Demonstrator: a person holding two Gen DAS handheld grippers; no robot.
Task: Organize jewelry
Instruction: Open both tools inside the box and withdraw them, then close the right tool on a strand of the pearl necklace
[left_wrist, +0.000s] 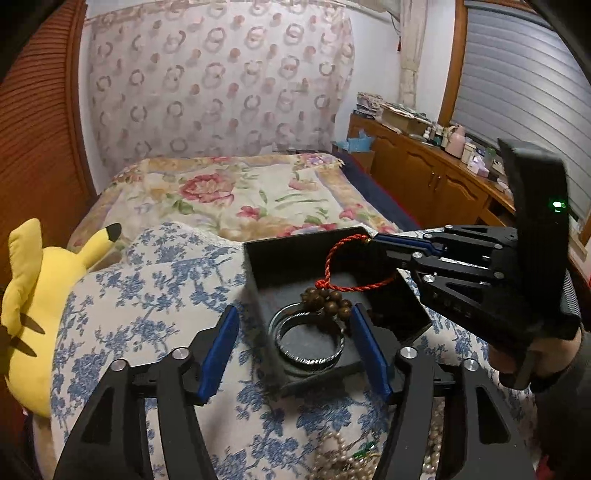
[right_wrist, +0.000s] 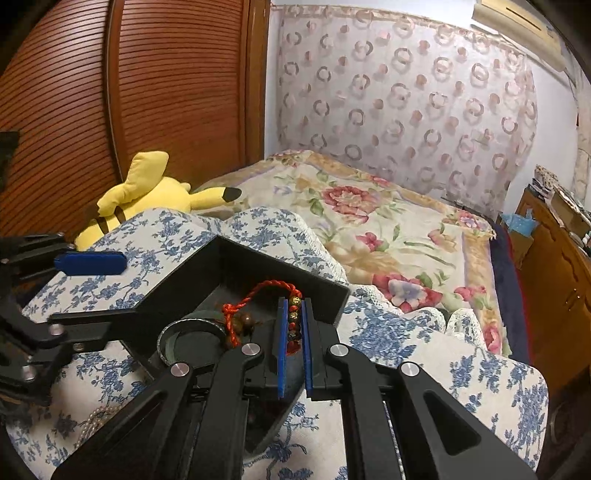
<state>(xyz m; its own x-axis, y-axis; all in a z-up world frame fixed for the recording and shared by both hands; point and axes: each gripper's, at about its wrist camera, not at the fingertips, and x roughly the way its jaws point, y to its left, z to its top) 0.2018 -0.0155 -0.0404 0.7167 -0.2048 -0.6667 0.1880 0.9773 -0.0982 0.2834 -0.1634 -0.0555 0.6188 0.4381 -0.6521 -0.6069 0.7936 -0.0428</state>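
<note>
Pinching the red cord (right_wrist: 258, 291) at its gold beads, the right gripper's (right_wrist: 294, 347) jaws show this only in the right wrist view. The left gripper's (left_wrist: 295, 350) jaws stand spread around the black box (left_wrist: 258, 266), 1 bangle (left_wrist: 306, 341) between them; pearls (left_wrist: 343, 458) show only there.

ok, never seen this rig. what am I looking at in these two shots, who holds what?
No robot here: a person carries a two-finger gripper in each hand, each with a fisheye camera looking along its fingers. One picture is from the left gripper, the other from the right gripper. Both hover over a black box that sits on a blue-flowered cloth on a bed. In the box lies a bangle. The right gripper is shut on a red cord with wooden beads, which hangs over the box. The left gripper is open, holding nothing. A pearl string lies on the cloth near the camera, and a yellow plush beside it.
</note>
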